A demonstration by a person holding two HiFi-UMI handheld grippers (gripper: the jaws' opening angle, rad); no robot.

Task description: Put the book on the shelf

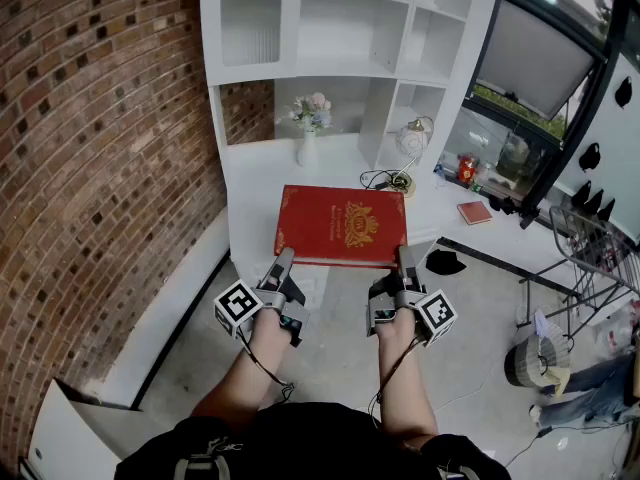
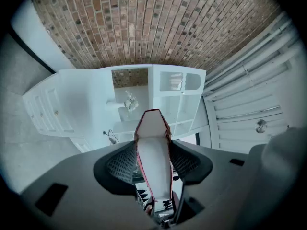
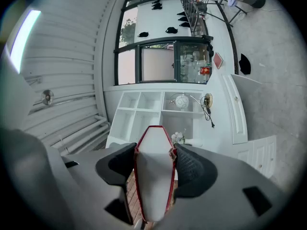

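A large red book (image 1: 342,226) with gold ornament on its cover is held flat in the air, in front of the white counter (image 1: 250,178). My left gripper (image 1: 280,260) is shut on its near left edge and my right gripper (image 1: 405,258) is shut on its near right edge. In the left gripper view the book's white page edge (image 2: 154,162) fills the gap between the pads, and likewise in the right gripper view (image 3: 153,176). The white shelf unit (image 1: 340,28) with open compartments rises behind the counter.
On the counter stand a white vase of flowers (image 1: 309,128), a round lamp with a cable (image 1: 410,143), a small red book (image 1: 474,212) and a red object (image 1: 466,168). A brick wall (image 1: 90,148) runs along the left. A black cap (image 1: 444,262) lies on the floor.
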